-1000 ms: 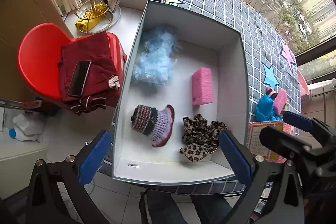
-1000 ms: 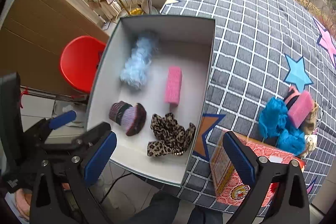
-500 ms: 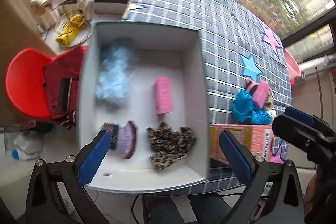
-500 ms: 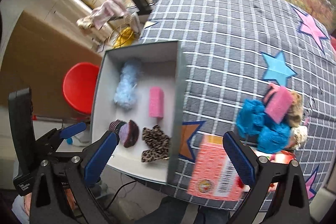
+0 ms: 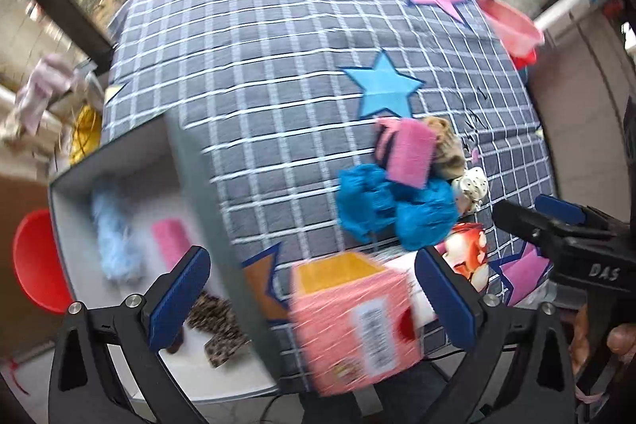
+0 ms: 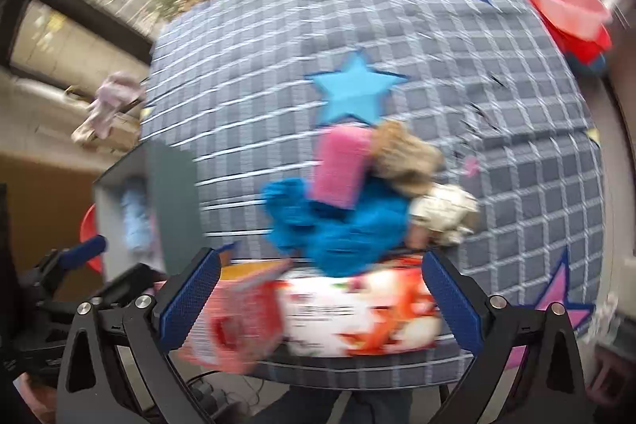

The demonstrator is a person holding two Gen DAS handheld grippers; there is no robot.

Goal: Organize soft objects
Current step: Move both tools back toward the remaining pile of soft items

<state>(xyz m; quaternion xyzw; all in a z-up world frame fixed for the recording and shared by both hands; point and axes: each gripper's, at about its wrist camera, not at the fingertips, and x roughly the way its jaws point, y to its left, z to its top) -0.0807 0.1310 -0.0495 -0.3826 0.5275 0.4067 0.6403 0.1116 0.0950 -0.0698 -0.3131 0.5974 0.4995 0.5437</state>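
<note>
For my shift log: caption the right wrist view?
Open right gripper faces a pile of soft items, pink sponge atop bright blue fluffy cloth, on the grey checked cover.

I read the desk cover [image 5: 278, 74] as matt woven cloth, grid print, with flat star appliqués. Blue fluffy cloth [image 5: 393, 209] looks like shaggy chenille. Pink sponge [image 5: 409, 157] is matt and porous. Brown plush [image 6: 405, 153] is furry; beside it the spotted cream fabric piece [image 5: 471, 185] looks soft. White box [image 5: 190, 161] has matt card walls, smooth inside. Pink carton [image 5: 353, 320] is printed cardboard, slight sheen, blurred. Left hand-held gripper [image 5: 310, 297] and right hand-held gripper [image 6: 318, 301]: black matt plastic frames, bright metal screws, blue textured rubbery pads [image 6: 190, 301]. Red basin [image 6: 564, 6] is glossy plastic.
</note>
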